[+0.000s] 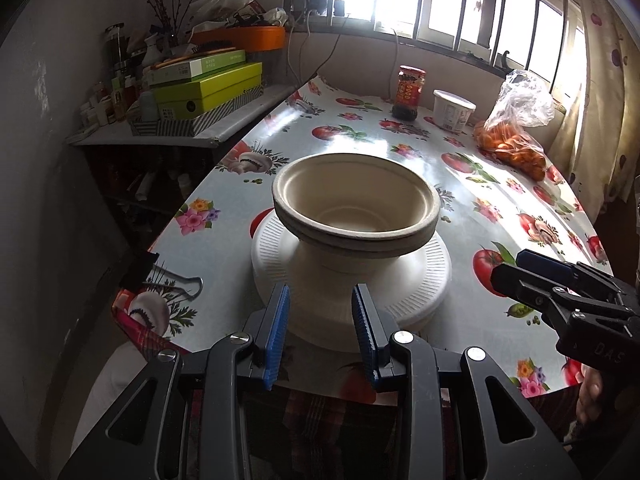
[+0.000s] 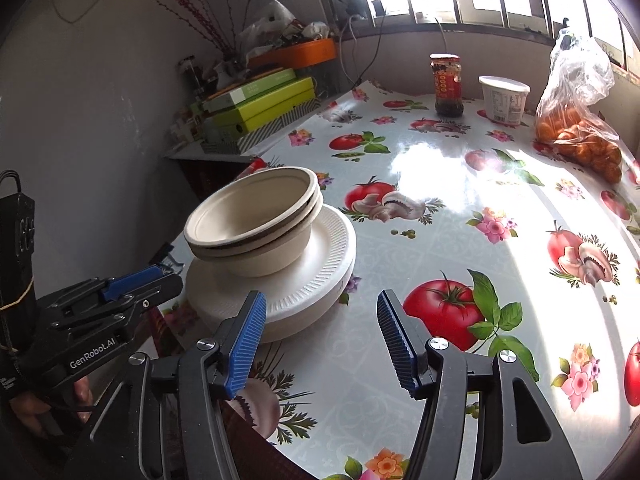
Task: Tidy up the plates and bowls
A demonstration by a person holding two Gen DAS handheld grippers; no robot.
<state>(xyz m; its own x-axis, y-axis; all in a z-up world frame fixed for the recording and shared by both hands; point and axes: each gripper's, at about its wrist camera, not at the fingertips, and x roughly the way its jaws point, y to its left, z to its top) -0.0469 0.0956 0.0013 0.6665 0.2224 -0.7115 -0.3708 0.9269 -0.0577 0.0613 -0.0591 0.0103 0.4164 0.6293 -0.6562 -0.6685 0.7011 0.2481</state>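
Two beige bowls (image 1: 356,200) (image 2: 256,216) sit nested, upright, on a stack of white ribbed plates (image 1: 432,272) (image 2: 320,280) near the front of the table. My left gripper (image 1: 321,312) stands open just in front of the plates' near rim, with only the rim showing through the gap. In the right wrist view the left gripper (image 2: 172,276) reaches toward the stack's left side. My right gripper (image 2: 320,320) is open and holds nothing. Its left finger overlaps the plates' front rim in that view and its right finger is over the bare cloth. Seen from the left wrist, the right gripper (image 1: 508,270) is right of the stack.
A tablecloth (image 2: 460,208) printed with tomatoes covers the table. At the back stand a red-lidded jar (image 1: 410,92), a white tub (image 1: 452,110) and a bag of oranges (image 1: 512,140). A binder clip (image 1: 176,280) grips the left edge. A cluttered shelf with green boxes (image 1: 208,92) is at left.
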